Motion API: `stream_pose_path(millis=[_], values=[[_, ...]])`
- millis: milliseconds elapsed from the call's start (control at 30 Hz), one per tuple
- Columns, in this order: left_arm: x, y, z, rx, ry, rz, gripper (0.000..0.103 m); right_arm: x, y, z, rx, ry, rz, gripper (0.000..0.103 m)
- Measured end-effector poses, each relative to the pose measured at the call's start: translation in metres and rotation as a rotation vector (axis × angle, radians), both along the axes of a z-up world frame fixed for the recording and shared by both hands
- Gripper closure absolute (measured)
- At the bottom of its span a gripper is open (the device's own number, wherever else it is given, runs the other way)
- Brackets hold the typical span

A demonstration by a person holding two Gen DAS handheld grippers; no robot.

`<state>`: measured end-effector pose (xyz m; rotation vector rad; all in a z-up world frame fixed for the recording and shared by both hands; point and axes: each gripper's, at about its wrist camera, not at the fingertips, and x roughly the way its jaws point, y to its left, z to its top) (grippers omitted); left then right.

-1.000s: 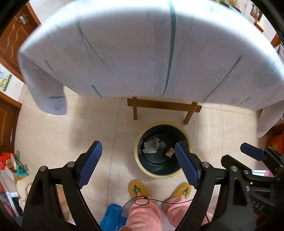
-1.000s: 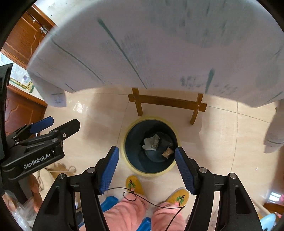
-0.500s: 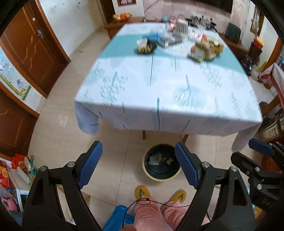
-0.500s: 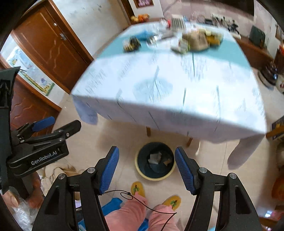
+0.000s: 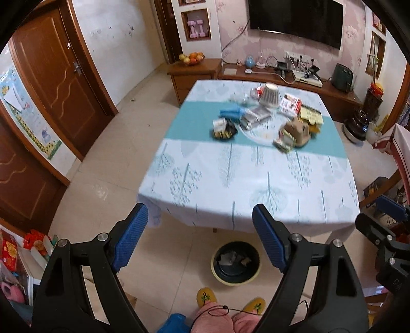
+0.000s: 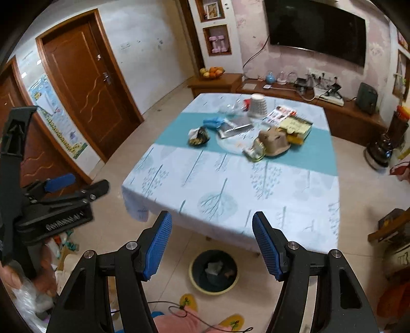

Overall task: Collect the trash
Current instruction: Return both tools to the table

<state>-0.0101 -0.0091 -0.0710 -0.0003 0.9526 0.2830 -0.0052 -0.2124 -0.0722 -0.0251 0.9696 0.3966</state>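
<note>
- The left gripper [image 5: 197, 240] has its 2 blue-padded jaws spread wide with nothing between them; it is carried high, angled down at the floor and the near table edge.
- The right gripper [image 6: 211, 243] also stands with jaws apart, somewhat narrower than the left, and empty.
- In the left wrist view the right gripper shows at the far right edge; in the right wrist view the left gripper shows at the left, with a hand [image 6: 15, 276] wrapped around its handle.
- The trash bin [image 5: 235, 262], a dark round bucket with a pale yellow rim, stands on the tiled floor just under the near edge of the table [image 5: 246, 176]. Crumpled scraps [image 6: 216, 267] lie inside it.
- The table carries a white cloth printed with trees and crossed by a teal band.
- Remaining litter sits grouped on the far half of the table: a dark snack wrapper [image 6: 198, 137], a blue crumpled item [image 6: 214, 122], an upturned paper cup [image 6: 257, 105], a brown cardboard carton [image 6: 274, 142], a yellow box [image 6: 296, 128] and a clear plastic sheet, partly blurred.
- The person's pink trouser legs and yellow slippers [image 5: 206, 295] show at the bottom, just beside the bin.
- A wooden door [image 6: 87, 84] and a wall-mounted television [image 5: 296, 20] lie beyond.
</note>
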Motion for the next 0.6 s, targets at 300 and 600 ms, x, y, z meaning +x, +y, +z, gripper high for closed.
stream_pose_path(millis=[300, 600], values=[[0.065, 0.047, 0.022, -0.045, -0.021, -0.044, 0.021, 0.054, 0.002, 0.016, 0.020, 0.028, -0.074, 0.037], [0.192, 0.087, -0.028, -0.061, 0.061, -0.188, 0.021, 0.156, 0.014, -0.024, -0.002, 0.072, -0.249, 0.037]])
